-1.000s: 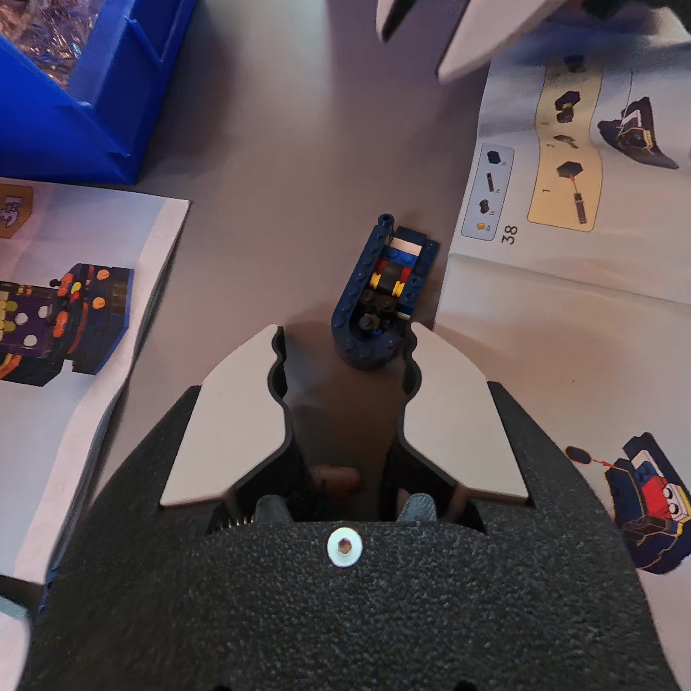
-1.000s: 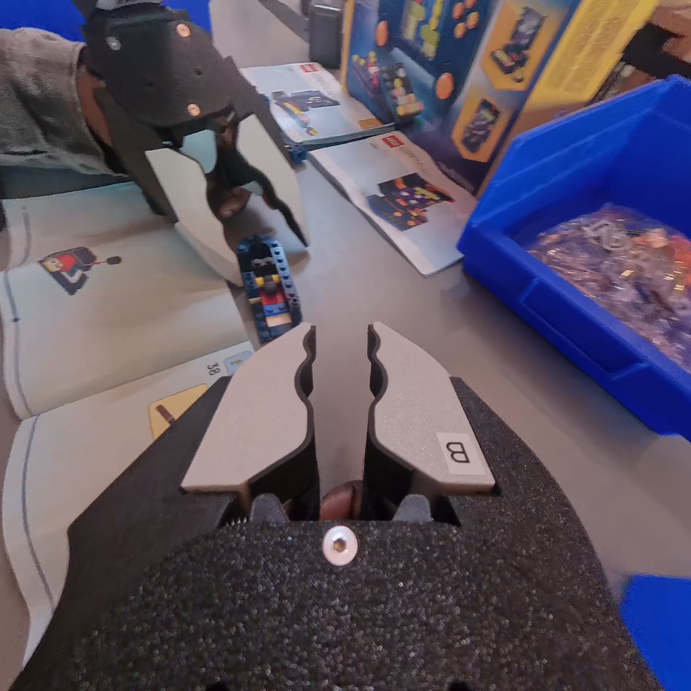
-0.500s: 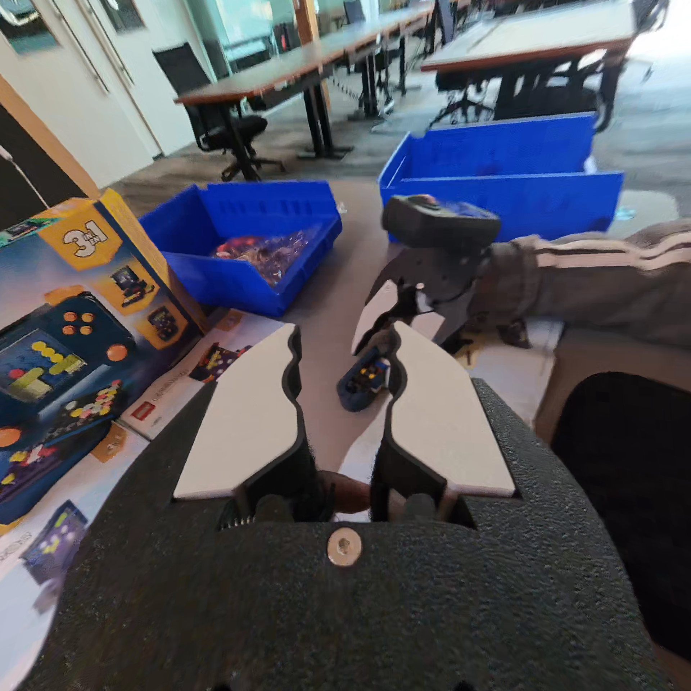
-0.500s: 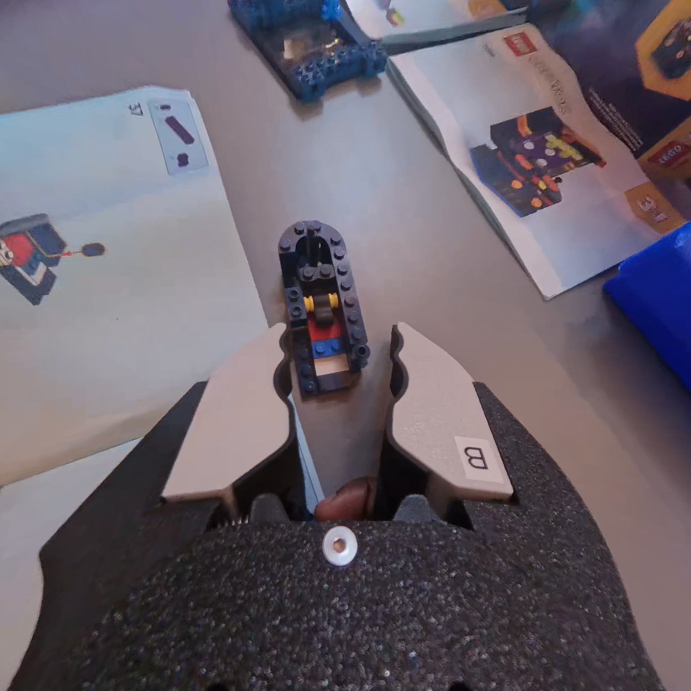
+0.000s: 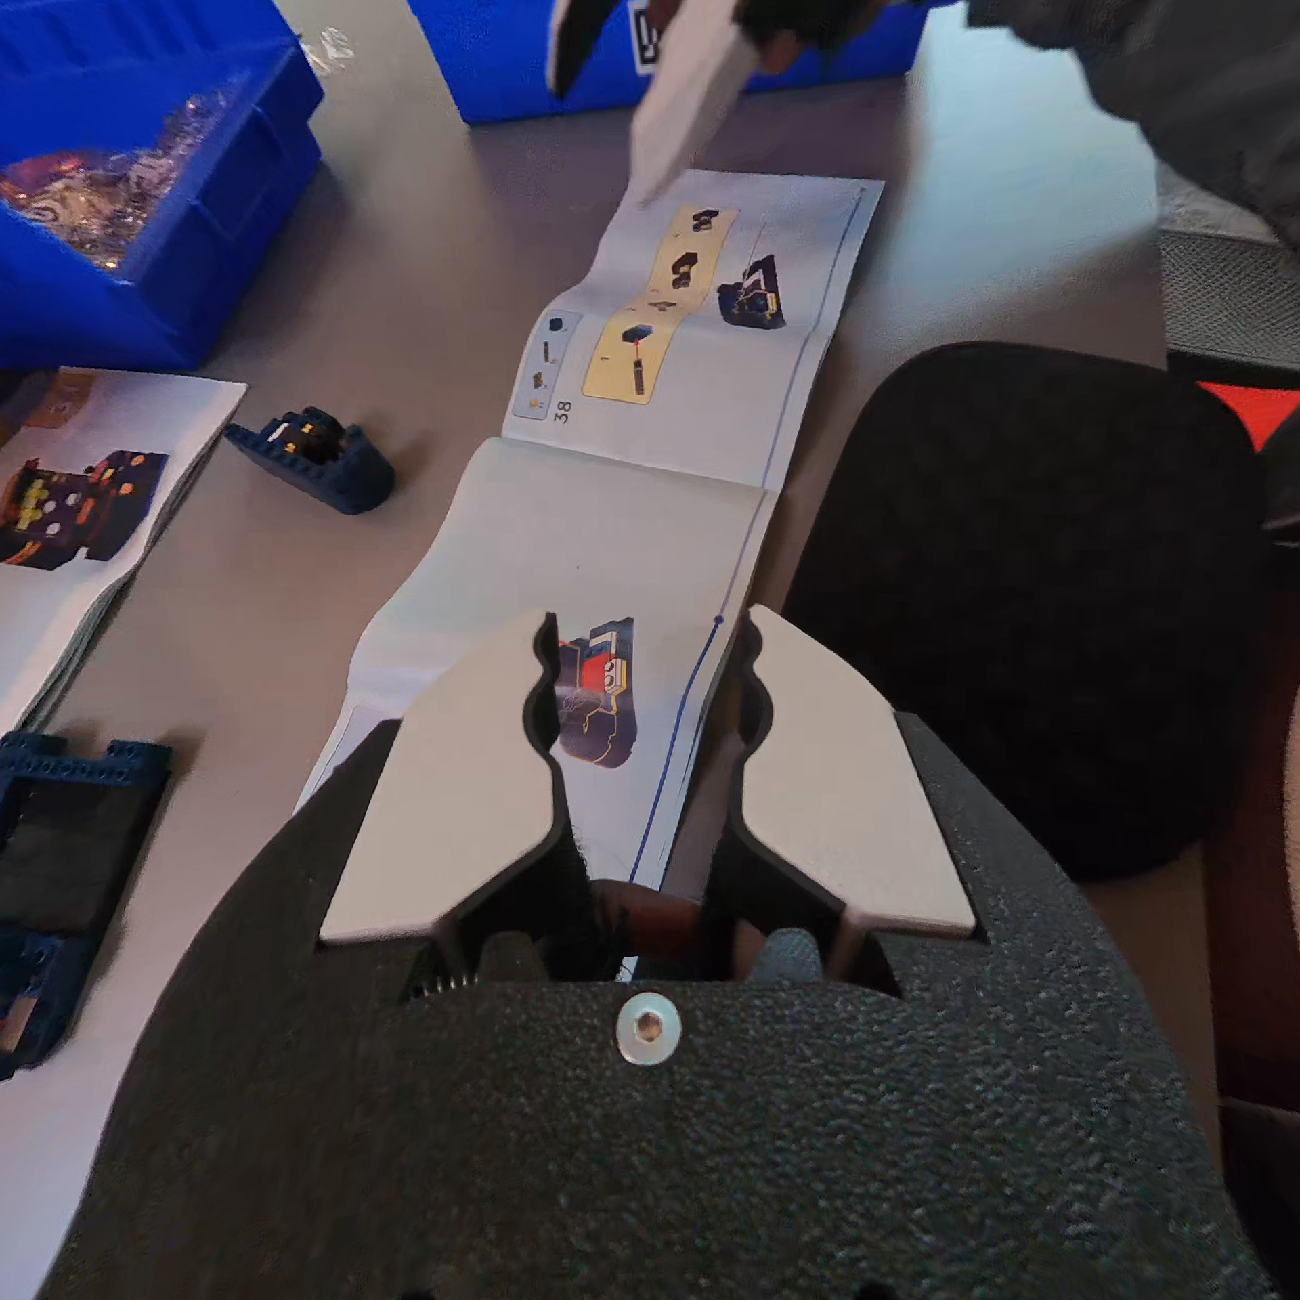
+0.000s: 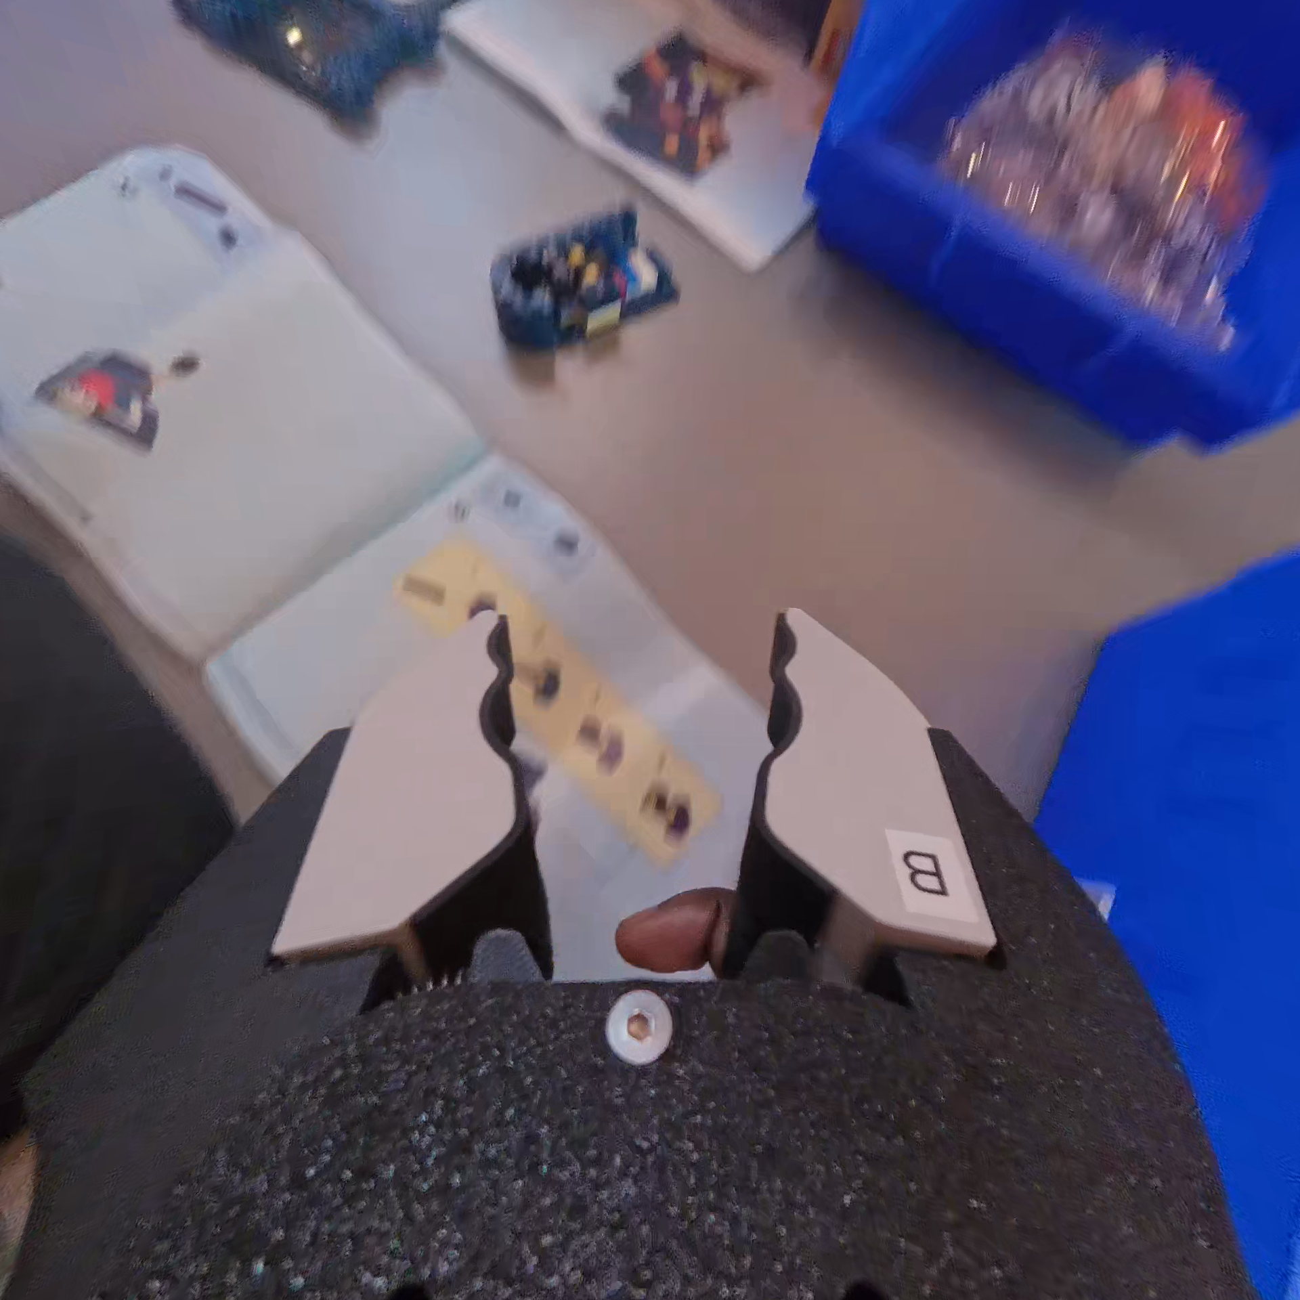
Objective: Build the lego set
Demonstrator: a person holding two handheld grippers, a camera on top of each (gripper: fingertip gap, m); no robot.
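The grey table (image 5: 295, 633) carries everything, and neither tool holds anything. Ahead and to the left of the left gripper (image 5: 644, 675) sits a blue bin (image 5: 232, 232) of bagged bricks. Directly beneath both tools lies the open instruction booklet (image 5: 598, 534). The left gripper's jaws stand apart over a printed picture, gripping nothing. The right gripper (image 6: 636, 675) gapes wide, bare, above the booklet's yellow panel. The small dark-blue brick model (image 5: 316, 457) rests on the table, ahead-left of the left gripper and well apart from both.
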